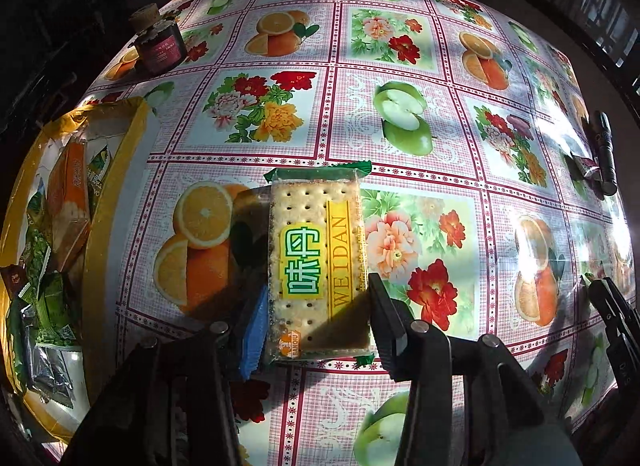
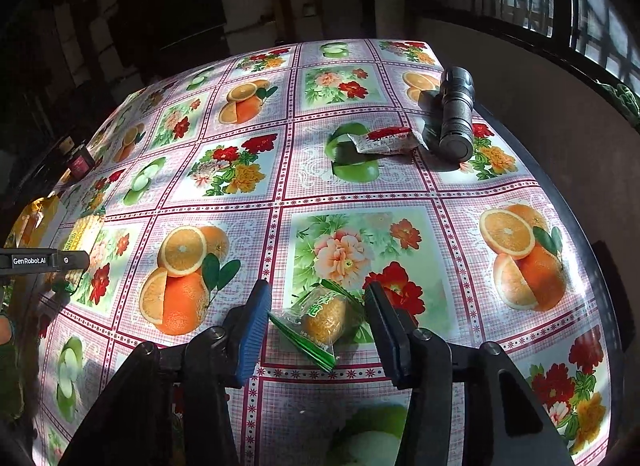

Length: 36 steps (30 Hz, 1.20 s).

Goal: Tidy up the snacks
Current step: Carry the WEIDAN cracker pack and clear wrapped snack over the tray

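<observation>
**Both tools lined up on snacks, neither gripped**

Left tool (image 1: 316,314) spread wide, straddling the flat clear-wrapped cracker pack w/ yellow label (image 1: 318,262), lower centre, flat on the fruit-print surface (image 1: 400,25). Yellow-rimmed box of snacks (image 1: 116,169) at left edge, prob. the destination. Right tool (image 2: 316,324) also released, around the small round cake in green-clear wrapper (image 2: 322,316).

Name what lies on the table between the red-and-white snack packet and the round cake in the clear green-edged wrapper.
Nothing: the right wrist view shows only bare patterned tablecloth between the red-and-white packet and the wrapped cake.
</observation>
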Tool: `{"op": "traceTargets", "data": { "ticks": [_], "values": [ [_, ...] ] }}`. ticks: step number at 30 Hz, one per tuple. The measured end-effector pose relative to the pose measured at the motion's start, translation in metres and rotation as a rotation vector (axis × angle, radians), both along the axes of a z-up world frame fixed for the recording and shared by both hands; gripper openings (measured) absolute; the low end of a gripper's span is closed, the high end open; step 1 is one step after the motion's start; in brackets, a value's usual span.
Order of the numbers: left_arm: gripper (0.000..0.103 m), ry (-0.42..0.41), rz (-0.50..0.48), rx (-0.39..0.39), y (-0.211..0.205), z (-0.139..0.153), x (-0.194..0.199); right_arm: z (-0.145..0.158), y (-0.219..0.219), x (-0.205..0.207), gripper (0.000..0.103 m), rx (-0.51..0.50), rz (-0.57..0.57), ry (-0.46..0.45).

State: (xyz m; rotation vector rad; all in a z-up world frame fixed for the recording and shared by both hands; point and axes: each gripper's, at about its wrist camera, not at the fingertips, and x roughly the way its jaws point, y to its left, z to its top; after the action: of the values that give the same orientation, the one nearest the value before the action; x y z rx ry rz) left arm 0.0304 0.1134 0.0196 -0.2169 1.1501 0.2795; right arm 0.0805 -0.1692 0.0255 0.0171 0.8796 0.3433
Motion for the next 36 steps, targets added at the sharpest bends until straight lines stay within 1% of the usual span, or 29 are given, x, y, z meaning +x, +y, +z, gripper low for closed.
{"op": "traceTargets", "data": {
  "ticks": [2,4,5,6,7,8,11,14,15,16,18,21,23,26,27,28,29,30,32,33,36],
  "values": [
    [0.045,-0.016,0.007,0.021,0.001,0.005,-0.014,0.001,0.011,-0.004,0.043,-0.012,0.03,0.001],
    [0.045,-0.025,0.009,0.014,0.002,0.009,-0.026,-0.001,0.02,-0.009,0.043,-0.006,0.055,0.0],
    [0.045,-0.025,0.01,0.011,0.001,0.01,-0.032,-0.002,0.025,-0.012,0.043,-0.02,0.061,0.0],
    [0.045,-0.026,0.016,0.012,0.005,0.01,-0.038,-0.004,0.029,-0.014,0.045,-0.048,0.06,0.0],
    [0.045,-0.028,0.021,0.013,0.006,0.011,-0.043,-0.007,0.033,-0.015,0.054,-0.082,0.06,0.005],
    [0.045,-0.031,0.025,0.014,0.008,0.012,-0.046,-0.01,0.035,-0.016,0.057,-0.104,0.059,0.016],
    [0.045,-0.032,0.039,0.01,0.012,0.01,-0.052,-0.012,0.034,-0.02,0.058,-0.112,0.055,0.017],
    [0.045,-0.034,0.047,0.016,0.013,0.01,-0.057,-0.012,0.032,-0.022,0.058,-0.148,0.037,0.015],
    [0.045,-0.035,0.048,0.013,0.014,0.01,-0.059,-0.012,0.031,-0.022,0.059,-0.155,0.026,0.017],
    [0.045,-0.036,0.052,0.009,0.015,0.01,-0.061,-0.013,0.029,-0.022,0.062,-0.16,0.013,0.022],
    [0.045,-0.04,0.055,0.007,0.017,0.011,-0.066,-0.012,0.025,-0.023,0.066,-0.149,-0.003,0.026],
    [0.045,-0.045,0.06,0.006,0.019,0.014,-0.071,-0.009,0.016,-0.025,0.07,-0.095,-0.029,0.047],
    [0.045,-0.049,0.057,0.003,0.019,0.015,-0.074,-0.007,0.01,-0.026,0.07,-0.063,-0.044,0.065],
    [0.045,-0.047,0.05,-0.004,0.018,0.015,-0.075,-0.007,0.012,-0.027,0.07,-0.08,-0.032,0.071],
    [0.045,-0.046,0.045,-0.006,0.017,0.014,-0.075,-0.009,0.015,-0.026,0.065,-0.098,-0.023,0.067],
    [0.045,-0.047,0.042,-0.007,0.016,0.015,-0.076,-0.01,0.018,-0.026,0.049,-0.11,-0.013,0.057],
    [0.045,-0.048,0.044,-0.005,0.015,0.015,-0.077,-0.01,0.02,-0.027,0.045,-0.123,-0.005,0.046],
    [0.045,-0.051,0.044,-0.003,0.015,0.016,-0.079,-0.01,0.022,-0.027,0.045,-0.124,0.01,0.038],
    [0.045,-0.06,0.046,0.007,0.016,0.019,-0.082,-0.008,0.025,-0.028,0.04,-0.094,0.039,0.03],
    [0.045,-0.068,0.05,0.016,0.017,0.022,-0.085,-0.006,0.025,-0.029,0.022,-0.068,0.052,0.032],
    [0.045,-0.087,0.061,0.034,0.019,0.029,-0.091,0.001,0.036,-0.034,0.022,-0.036,0.094,0.017]
  ]
}}
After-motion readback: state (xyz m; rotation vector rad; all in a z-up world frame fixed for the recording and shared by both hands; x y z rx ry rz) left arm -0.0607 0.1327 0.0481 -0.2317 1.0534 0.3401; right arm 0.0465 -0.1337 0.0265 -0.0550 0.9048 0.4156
